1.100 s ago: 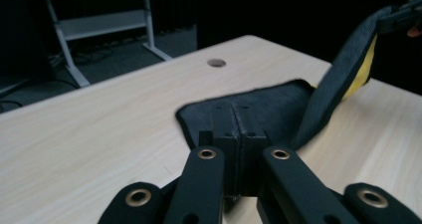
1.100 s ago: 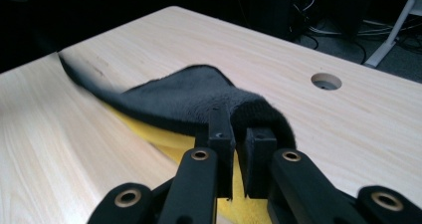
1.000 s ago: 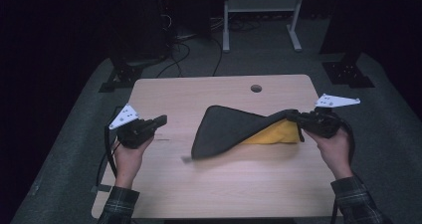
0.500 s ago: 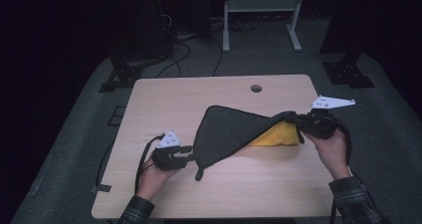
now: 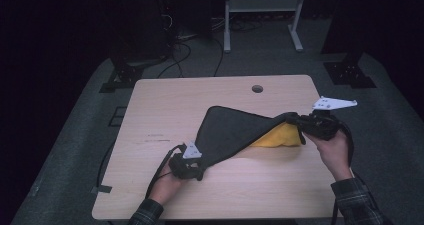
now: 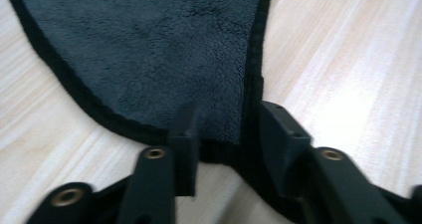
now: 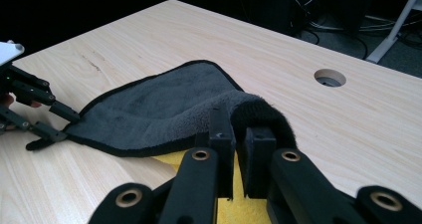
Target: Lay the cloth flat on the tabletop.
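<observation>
The left tongs, far-left a second ago, now sit at the cloth's near-left corner, jaws just closing around its hem, not yet pinching. Right tongs stay clenched on the cloth's right end above the surface.

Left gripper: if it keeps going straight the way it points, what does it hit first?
The grey cloth. The left gripper already straddles its near corner, hem between the jaws, which have just been closing. Whether the pads already press on it is unclear.
</observation>
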A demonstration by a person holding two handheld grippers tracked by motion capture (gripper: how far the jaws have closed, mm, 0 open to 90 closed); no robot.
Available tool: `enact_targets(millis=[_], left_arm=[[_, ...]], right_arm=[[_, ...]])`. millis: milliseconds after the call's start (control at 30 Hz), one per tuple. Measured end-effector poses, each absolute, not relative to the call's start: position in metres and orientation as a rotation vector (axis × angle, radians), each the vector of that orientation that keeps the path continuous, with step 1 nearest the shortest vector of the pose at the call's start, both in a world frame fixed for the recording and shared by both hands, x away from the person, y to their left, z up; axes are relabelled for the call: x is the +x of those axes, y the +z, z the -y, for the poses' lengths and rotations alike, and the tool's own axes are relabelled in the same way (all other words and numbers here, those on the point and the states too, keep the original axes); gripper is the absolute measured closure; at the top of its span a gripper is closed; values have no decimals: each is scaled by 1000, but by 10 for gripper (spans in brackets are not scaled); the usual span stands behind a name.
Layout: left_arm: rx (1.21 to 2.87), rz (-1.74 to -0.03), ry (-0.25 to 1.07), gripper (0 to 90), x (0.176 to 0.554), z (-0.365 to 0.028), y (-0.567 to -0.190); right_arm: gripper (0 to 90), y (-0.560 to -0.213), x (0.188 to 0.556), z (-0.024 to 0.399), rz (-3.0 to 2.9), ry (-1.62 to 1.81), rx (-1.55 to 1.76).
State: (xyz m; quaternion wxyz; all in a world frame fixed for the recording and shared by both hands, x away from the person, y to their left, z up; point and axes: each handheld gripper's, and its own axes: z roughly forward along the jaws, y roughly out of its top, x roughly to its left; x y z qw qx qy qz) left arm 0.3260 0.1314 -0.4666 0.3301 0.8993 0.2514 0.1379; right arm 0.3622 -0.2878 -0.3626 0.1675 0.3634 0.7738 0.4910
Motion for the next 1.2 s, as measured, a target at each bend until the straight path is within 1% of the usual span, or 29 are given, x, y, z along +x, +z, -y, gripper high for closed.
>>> enact_targets(millis=[33,67,133,233,300,500,633,667,700,933,1200], left_arm=[[2352,-658,361,707,326,-131,-467],[2358,-663,372,737,327,-131,-466],[2347,-675,347,794,330,-133,-466],[2333,-689,334,842,332,-136,-464],[2280,-702,333,846,332,-141,-458],[2043,-749,390,852,343,-166,-414],[1938,-759,421,852,351,-181,-390],[1938,-759,421,852,351,-181,-390],[1882,-758,439,852,357,-187,-377],[1732,-737,516,857,375,-197,-336],[1647,-730,598,867,404,-202,-301]], right_arm=[[847,-363,362,288,-2203,1395,1034],[847,-363,362,288,-2204,1392,1030],[847,-364,362,288,-2206,1392,1035],[848,-365,362,288,-2204,1394,1035],[848,-365,362,289,-2203,1395,1041],[849,-365,368,289,-2198,1393,1052],[849,-359,372,289,-2174,1417,1055],[849,-359,372,289,-2174,1417,1055],[849,-355,376,288,-2156,1438,1055],[850,-338,390,287,-2110,1462,1042],[849,-316,421,284,-2059,1512,1066]])
